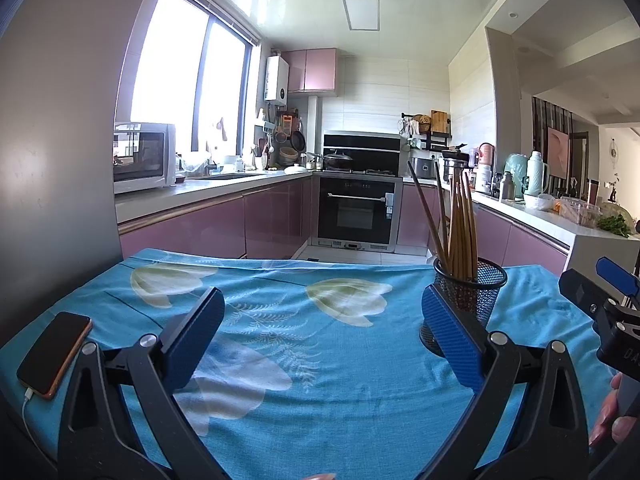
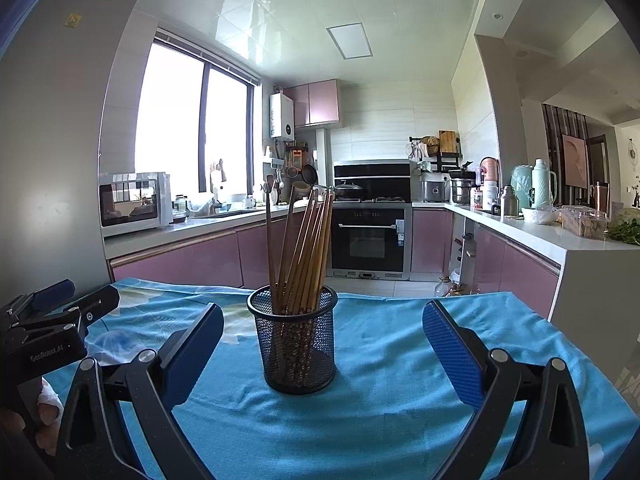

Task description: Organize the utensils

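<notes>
I have both claws low over the surface (image 2: 400, 380), which is draped in a blue flowered cloth, and neither has hold of anything. The right claw (image 2: 323, 350) stands wide open with the mesh holder (image 2: 296, 344) straight ahead between its fingers, touching neither one. I judge it is lined up that way so I can either steady the holder or reach for what is in it. The left claw (image 1: 323, 336) is just as wide open and empty, aimed at bare cloth, with the holder just past its right finger (image 1: 452, 340).

The chopsticks (image 2: 304, 248) all stand in the holder, which sits near the surface's far edge, nearer its right side. They lean as a loose fan, and one darker stick stands apart from the bunch. No utensil lies loose on the cloth in either view, so I take the sorting to be done or nearly so.

A phone (image 1: 54, 354) on its charging cable lies by the left edge, beside the left claw's left finger; I would keep clear of it. The tall sticks would tip the light holder if a finger clipped them.
</notes>
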Available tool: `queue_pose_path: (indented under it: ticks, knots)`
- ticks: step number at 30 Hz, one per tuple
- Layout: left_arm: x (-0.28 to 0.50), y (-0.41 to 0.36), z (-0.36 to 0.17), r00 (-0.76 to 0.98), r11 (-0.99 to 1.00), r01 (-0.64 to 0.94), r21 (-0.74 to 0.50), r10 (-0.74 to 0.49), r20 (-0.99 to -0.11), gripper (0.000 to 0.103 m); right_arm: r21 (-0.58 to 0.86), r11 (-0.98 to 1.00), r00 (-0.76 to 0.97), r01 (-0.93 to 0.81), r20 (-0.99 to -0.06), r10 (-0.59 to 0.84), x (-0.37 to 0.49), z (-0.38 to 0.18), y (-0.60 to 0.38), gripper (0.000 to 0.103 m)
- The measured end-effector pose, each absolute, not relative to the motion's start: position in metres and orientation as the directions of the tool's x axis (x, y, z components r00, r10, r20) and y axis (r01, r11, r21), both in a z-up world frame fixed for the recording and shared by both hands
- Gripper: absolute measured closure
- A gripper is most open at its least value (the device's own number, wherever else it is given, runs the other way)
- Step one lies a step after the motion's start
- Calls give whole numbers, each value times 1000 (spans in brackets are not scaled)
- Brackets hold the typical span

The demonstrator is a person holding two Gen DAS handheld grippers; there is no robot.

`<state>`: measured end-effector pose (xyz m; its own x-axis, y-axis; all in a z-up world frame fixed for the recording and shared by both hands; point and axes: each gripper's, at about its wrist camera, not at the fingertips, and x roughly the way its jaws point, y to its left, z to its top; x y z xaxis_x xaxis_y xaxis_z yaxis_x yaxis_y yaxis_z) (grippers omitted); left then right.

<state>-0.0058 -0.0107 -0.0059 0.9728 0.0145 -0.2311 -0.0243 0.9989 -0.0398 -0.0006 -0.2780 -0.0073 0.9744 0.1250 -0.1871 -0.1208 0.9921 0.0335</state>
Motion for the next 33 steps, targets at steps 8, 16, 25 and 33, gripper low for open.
queue_pose_path:
  ticks: [8,16,25,33]
  knots:
    - [-7,-11,-6,972,999,-22,-47,10,-234,6,36,992,972,-123,-196,128,2,-8,-278,6]
    - [-7,-11,-7,971,999,-18,-48,6,-238,6,37,992,971,-124,-199,129,0,-8,-279,6]
    - [-7,-13,-8,971,999,-15,-49,3,-239,6,37,992,971,-125,-201,129,1,-8,-279,6]
    - [-9,-16,-9,971,999,-9,-47,-3,-240,6,37,992,971,-124,-200,129,1,-8,-279,6]
